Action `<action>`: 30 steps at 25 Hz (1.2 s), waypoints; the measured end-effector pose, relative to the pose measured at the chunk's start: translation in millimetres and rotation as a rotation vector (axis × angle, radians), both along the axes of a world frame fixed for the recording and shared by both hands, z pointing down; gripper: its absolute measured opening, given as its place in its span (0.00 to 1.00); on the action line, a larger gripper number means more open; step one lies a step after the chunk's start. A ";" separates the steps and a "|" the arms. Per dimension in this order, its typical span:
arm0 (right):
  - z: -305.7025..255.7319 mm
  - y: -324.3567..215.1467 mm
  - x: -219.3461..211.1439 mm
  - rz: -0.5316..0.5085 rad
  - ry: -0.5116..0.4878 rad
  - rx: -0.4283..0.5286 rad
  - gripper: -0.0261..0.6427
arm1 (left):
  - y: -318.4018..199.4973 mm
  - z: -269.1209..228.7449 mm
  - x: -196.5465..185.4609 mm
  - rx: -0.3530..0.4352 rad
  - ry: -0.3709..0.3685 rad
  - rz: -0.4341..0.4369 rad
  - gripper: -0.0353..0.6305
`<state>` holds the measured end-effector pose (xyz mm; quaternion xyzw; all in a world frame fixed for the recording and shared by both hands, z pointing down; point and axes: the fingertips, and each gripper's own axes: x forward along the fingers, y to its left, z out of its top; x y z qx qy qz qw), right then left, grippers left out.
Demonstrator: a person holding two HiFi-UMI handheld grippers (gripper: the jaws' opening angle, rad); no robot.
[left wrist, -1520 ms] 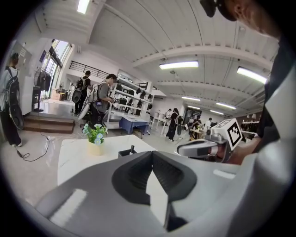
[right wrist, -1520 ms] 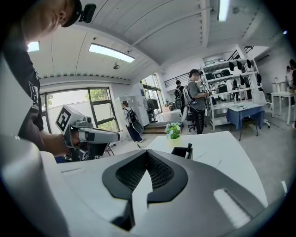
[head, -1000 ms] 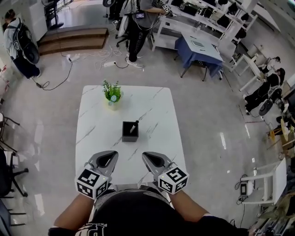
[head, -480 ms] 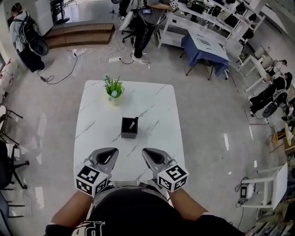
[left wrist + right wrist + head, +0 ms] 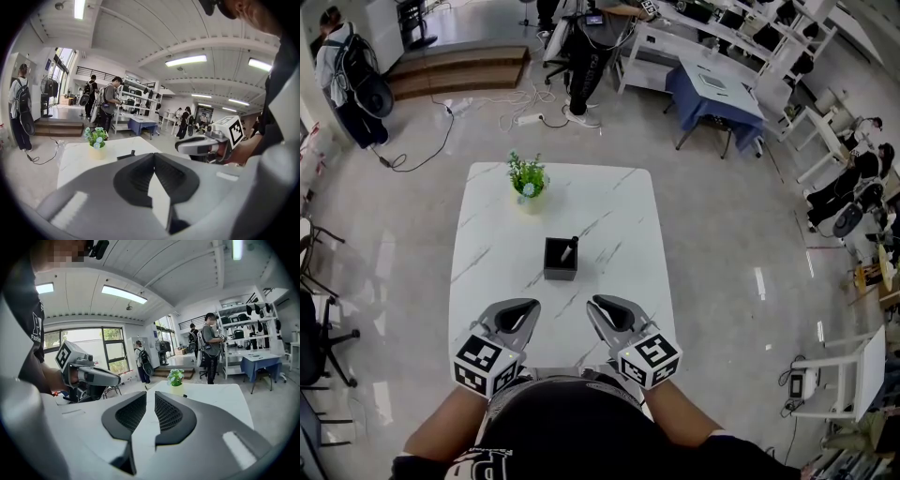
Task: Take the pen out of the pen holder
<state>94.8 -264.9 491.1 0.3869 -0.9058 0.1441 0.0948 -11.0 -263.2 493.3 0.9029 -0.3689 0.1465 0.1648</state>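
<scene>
The left gripper [image 5: 153,153] has jaw tips touching, the right gripper [image 5: 151,393] jaws a slit apart, both empty.

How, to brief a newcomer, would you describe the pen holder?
Find the white marbled table. At its middle stands the pen holder, a black square box with a pen sticking out; its only neighbour is a potted plant farther off.
</scene>
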 end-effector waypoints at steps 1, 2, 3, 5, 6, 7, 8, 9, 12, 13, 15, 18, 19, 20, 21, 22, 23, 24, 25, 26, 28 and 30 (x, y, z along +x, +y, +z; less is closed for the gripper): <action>0.2 -0.6 0.1 0.001 0.000 0.001 0.09 | -0.4 0.6 -0.3 0.000 -0.001 0.000 0.14; 0.5 -1.0 0.0 0.002 0.001 0.002 0.09 | -0.6 1.2 -0.7 0.000 -0.001 0.000 0.14; 0.8 -1.0 -0.4 0.001 0.001 0.004 0.09 | -0.8 1.6 -1.0 0.000 -0.001 0.001 0.14; 0.6 -0.6 -1.6 -0.001 0.003 0.008 0.12 | -0.8 1.8 -1.9 0.001 -0.001 0.001 0.14; 0.2 -0.4 -2.1 -0.001 0.004 0.010 0.13 | -0.7 1.5 -2.2 0.000 -0.001 0.002 0.14; -0.2 -0.2 -2.4 -0.001 0.004 0.010 0.14 | -0.5 1.1 -2.2 -0.001 0.000 0.002 0.14; -0.3 0.1 -2.6 -0.002 0.004 0.010 0.14 | -0.3 0.9 -2.0 -0.001 0.000 0.003 0.14; -0.3 0.5 -2.8 -0.004 0.004 0.010 0.15 | 0.1 1.0 -1.8 -0.002 0.001 0.003 0.14; 0.8 0.8 -3.6 -0.007 0.004 0.011 0.17 | 0.4 2.6 -2.3 -0.004 0.002 0.003 0.14; 1.2 0.7 -4.0 -0.007 0.005 0.011 0.17 | 0.3 3.2 -2.8 -0.004 0.002 0.002 0.14; 2.0 0.7 -4.7 -0.007 0.006 0.010 0.17 | 0.0 3.6 -3.9 -0.005 0.004 0.001 0.14; 1.8 0.8 -5.2 -0.006 0.010 0.007 0.17 | 0.0 2.4 -5.0 -0.006 0.008 -0.003 0.14; 1.4 0.9 -5.1 -0.005 0.011 0.006 0.17 | 0.3 2.1 -5.1 -0.007 0.009 -0.004 0.14; 1.1 1.0 -4.9 -0.004 0.012 0.005 0.17 | 0.5 2.0 -5.1 -0.008 0.010 -0.005 0.14; 1.0 0.9 -4.7 -0.003 0.013 0.004 0.17 | 0.7 2.0 -5.1 -0.009 0.011 -0.006 0.14; 1.2 0.7 -4.4 -0.002 0.014 0.004 0.17 | 0.8 2.1 -5.1 -0.009 0.011 -0.006 0.14; 1.6 0.3 -4.2 0.000 0.014 0.003 0.17 | 0.7 2.3 -5.2 -0.010 0.012 -0.007 0.14; 2.2 0.0 -3.9 0.002 0.015 0.003 0.17 | 0.6 2.8 -5.3 -0.010 0.013 -0.007 0.14; 3.0 -0.3 -3.5 0.003 0.015 0.002 0.17 | 0.6 3.5 -5.3 -0.010 0.013 -0.008 0.14; 3.9 -0.5 -3.2 0.005 0.016 0.002 0.17 | 0.7 4.2 -5.3 -0.010 0.014 -0.008 0.14; 4.9 -1.2 -2.5 0.008 0.017 0.002 0.17 | 0.8 5.1 -5.3 -0.010 0.015 -0.009 0.14; 5.0 -3.2 -2.2 0.012 0.019 0.005 0.17 | 0.6 5.0 -6.3 -0.010 0.016 -0.012 0.14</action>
